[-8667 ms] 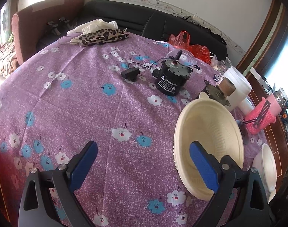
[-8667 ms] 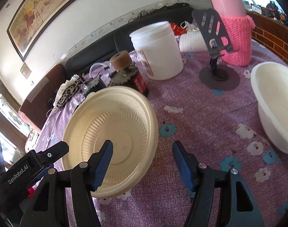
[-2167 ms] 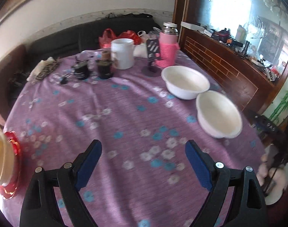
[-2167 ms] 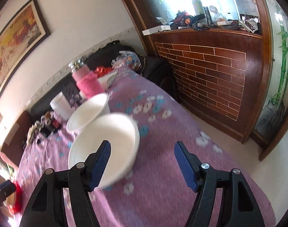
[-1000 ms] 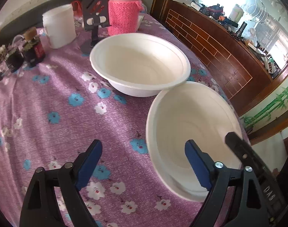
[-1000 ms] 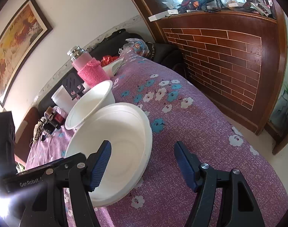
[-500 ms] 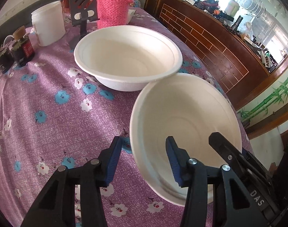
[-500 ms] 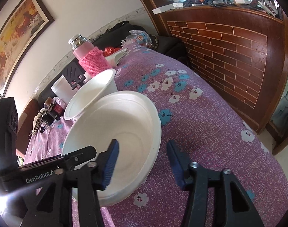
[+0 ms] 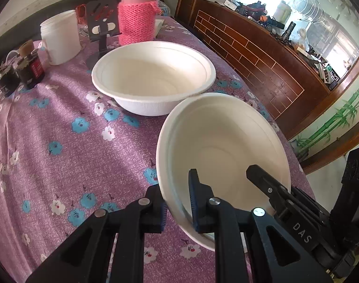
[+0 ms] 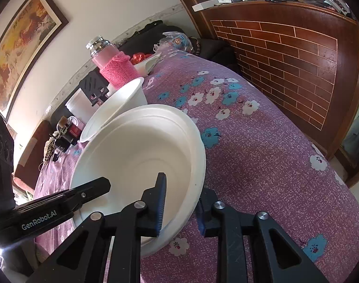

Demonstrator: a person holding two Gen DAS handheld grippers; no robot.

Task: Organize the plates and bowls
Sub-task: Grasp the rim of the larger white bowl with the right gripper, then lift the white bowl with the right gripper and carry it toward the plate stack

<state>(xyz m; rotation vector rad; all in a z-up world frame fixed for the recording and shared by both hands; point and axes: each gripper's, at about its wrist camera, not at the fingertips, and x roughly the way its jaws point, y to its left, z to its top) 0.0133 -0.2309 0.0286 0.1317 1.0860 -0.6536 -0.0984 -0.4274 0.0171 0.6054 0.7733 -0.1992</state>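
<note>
Two white paper bowls stand side by side on the purple flowered cloth (image 9: pixel 49 122). My left gripper (image 9: pixel 175 184) is shut on the left rim of the near bowl (image 9: pixel 221 141), one pad inside and one outside. At the bowl's right rim (image 10: pixel 137 146) my right gripper (image 10: pixel 184 184) is closing, with the rim between its jaws. A strip of white wall still shows beside the inner pad. The far bowl (image 9: pixel 153 77) touches the near one at the rim and sits free; it also appears in the right wrist view (image 10: pixel 118 103).
Behind the bowls are a pink knit-covered flask (image 9: pixel 137 16), a black phone stand (image 9: pixel 104 21), a white jar (image 9: pixel 60 37) and small dark bottles (image 9: pixel 32 66). The table's edge runs close along the right, beside a brick-patterned wooden counter (image 9: pixel 262 54).
Both grippers narrowed from wide open around the near bowl's rim, the left now clamped on it. Each hand crept slightly closer to the bowl.
</note>
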